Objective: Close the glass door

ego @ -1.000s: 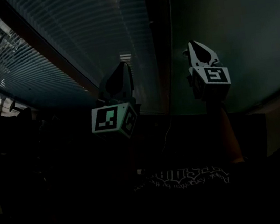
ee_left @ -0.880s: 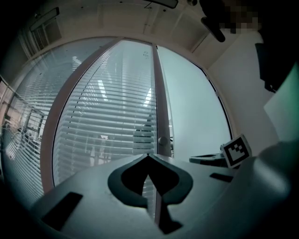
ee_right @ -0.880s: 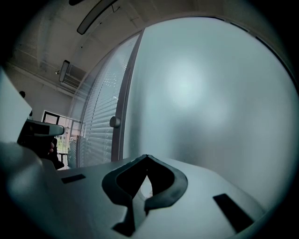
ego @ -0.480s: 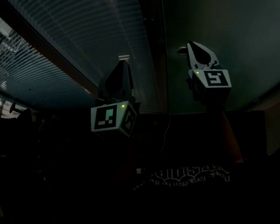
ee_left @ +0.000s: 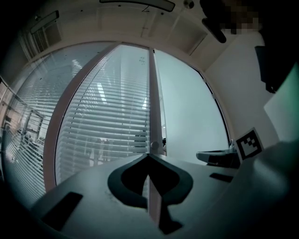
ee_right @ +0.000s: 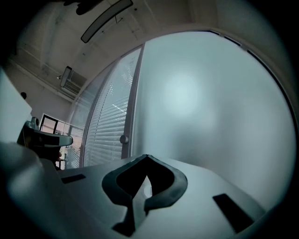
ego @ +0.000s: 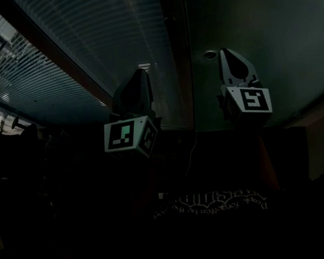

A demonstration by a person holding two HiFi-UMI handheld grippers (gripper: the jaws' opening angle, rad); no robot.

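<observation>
Two grippers up in front of one frosted glass door [ego: 255,23], both closed on nothing.

I count two grippers, each carrying one marker cube. In the head view my left gripper [ego: 141,75] sits just at 9 o'clock of centre, and my right gripper [ego: 227,54] stands at 3 o'clock of it, the two well apart. In each gripper's own view the fingers are pressed together at the tips with nothing between them. The glass door fills the head view from 12 to 3 o'clock, and the right gripper points straight at its frosted pane. One round knob [ee_right: 124,139] shows at 10 o'clock of the right gripper's tips, on the door's edge. One upright post [ee_left: 152,93] stands at 12 o'clock of the left gripper's tips. One pane with slatted blinds [ee_left: 107,121] lies at 9 o'clock of that post. I cannot tell whether the door's edge meets the post.
</observation>
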